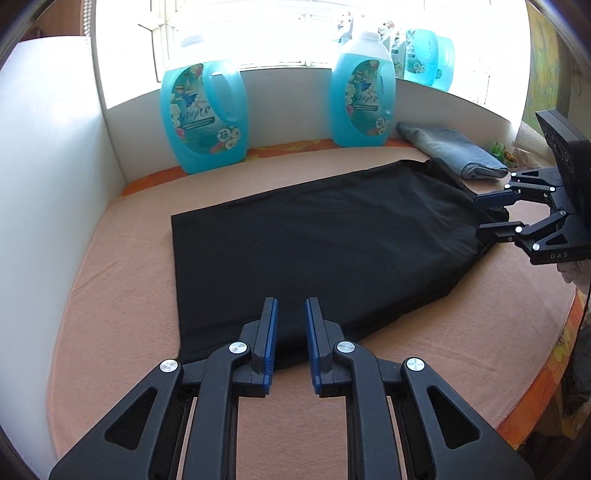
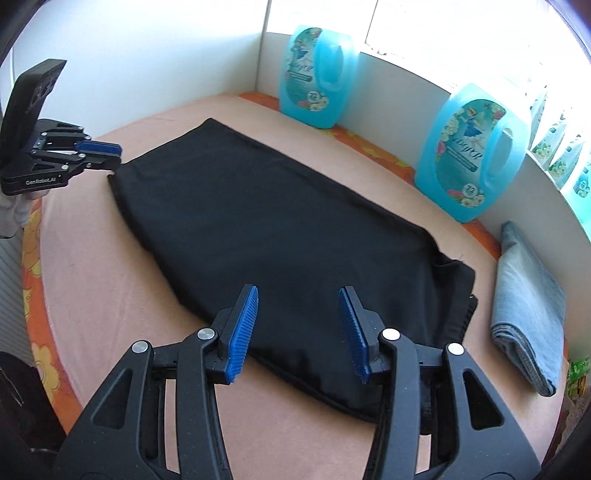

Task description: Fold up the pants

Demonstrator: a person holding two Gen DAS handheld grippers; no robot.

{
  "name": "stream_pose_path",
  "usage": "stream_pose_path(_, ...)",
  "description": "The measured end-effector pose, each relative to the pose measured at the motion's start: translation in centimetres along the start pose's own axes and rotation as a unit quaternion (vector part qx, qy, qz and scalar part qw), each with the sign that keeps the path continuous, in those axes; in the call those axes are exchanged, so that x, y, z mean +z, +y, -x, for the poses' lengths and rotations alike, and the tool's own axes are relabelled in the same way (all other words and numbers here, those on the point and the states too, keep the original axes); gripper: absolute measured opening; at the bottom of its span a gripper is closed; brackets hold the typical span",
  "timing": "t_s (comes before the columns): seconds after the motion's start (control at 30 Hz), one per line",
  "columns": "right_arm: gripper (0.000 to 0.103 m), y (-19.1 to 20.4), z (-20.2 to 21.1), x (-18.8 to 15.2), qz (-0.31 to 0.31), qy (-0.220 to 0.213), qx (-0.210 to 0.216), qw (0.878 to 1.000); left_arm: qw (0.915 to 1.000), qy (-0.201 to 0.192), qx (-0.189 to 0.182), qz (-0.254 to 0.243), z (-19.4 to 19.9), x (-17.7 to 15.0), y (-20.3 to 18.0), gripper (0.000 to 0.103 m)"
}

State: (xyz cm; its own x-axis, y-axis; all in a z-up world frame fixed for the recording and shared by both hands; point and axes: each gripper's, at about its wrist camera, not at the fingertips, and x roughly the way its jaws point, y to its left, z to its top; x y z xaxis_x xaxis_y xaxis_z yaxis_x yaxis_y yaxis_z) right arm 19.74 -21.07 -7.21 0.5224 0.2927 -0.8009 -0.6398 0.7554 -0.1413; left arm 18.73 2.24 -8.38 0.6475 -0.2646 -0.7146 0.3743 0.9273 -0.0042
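While the black pants [image 1: 314, 240] lie flat on the peach-coloured cloth [image 1: 122, 314] already laid double into one long panel, neither pair of tongs has hold of them. Nearest in the left wrist view, the left gripper [image 1: 291, 334] hangs over the near end of the panel with only a narrow gap between its blue pads, and nothing sits in that gap. In the right wrist view the right gripper [image 2: 298, 325] stands spread wide above the other end, where the waistband bunches slightly; it is empty as well. Seen from the left camera, its fingers frame that bunched end without pressing on it.

Judging from how the fabric lies, the lengthwise fold — leg onto leg — looks done, and what seems left is to bring one end over the other, perhaps more than once, and set the bundle aside.

Farther back, a folded pair of light blue jeans [image 2: 528, 306] rests just beside the waistband end, apart from the black fabric. Beyond stand two blue detergent bottles [image 1: 201, 118] against the low white wall [image 1: 284, 92] under a bright window [image 1: 277, 33]
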Motion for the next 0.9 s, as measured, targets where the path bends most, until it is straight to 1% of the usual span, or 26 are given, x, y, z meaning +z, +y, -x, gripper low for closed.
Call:
stream_pose_path(0.07,0.047,2.0,-0.7,-0.3,0.018,0.008,0.012,1.000,0.9998,0.002,-0.022,-0.004,0.0,-0.5,-1.3,0.014)
stream_pose_path(0.17,0.047,4.2,-2.1,-0.4,0.044,0.018,0.015,0.999,0.9990,0.007,-0.042,-0.014,-0.1,-0.8,-3.0,0.014)
stream_pose_path(0.3,0.047,5.2,-3.2,0.1,0.053,0.023,0.014,0.998,0.9973,0.017,-0.069,-0.017,-0.7,-1.0,-4.6,0.014)
stream_pose_path(0.4,0.046,5.2,-4.0,0.6,0.051,0.030,0.018,0.998,0.9961,0.027,-0.081,-0.023,-1.6,-0.8,-5.3,0.014)
stream_pose_path(0.43,0.035,5.1,-4.3,0.7,0.048,0.034,0.023,0.998,0.9958,0.029,-0.083,-0.026,-1.9,-0.8,-5.6,0.014)
stream_pose_path(0.47,0.018,4.7,-4.5,0.9,0.040,0.040,0.033,0.998,0.9954,0.031,-0.086,-0.028,-2.1,-0.8,-5.8,0.014)
stream_pose_path(0.5,0.013,4.3,-4.7,1.0,0.030,0.044,0.041,0.998,0.9949,0.033,-0.090,-0.031,-2.3,-0.7,-6.1,0.014)
stream_pose_path(0.57,0.008,3.5,-4.7,1.4,0.014,0.043,0.053,0.998,0.9942,0.036,-0.095,-0.037,-2.8,-0.5,-6.6,0.014)
stream_pose_path(0.73,0.007,1.4,-4.7,2.1,-0.029,0.035,0.092,0.995,0.9913,0.044,-0.117,-0.040,-4.2,0.1,-7.5,0.014)
stream_pose_path(0.8,0.007,0.7,-4.7,2.4,-0.040,0.032,0.099,0.994,0.9907,0.047,-0.122,-0.040,-4.9,0.4,-7.8,0.014)
stream_pose_path(0.83,0.007,0.5,-4.7,2.5,-0.043,0.031,0.101,0.993,0.9906,0.048,-0.122,-0.039,-5.1,0.5,-7.8,0.017)
stream_pose_path(0.9,0.007,0.1,-4.7,2.6,-0.049,0.030,0.114,0.992,0.9904,0.048,-0.125,-0.034,-5.6,0.8,-7.8,0.034)
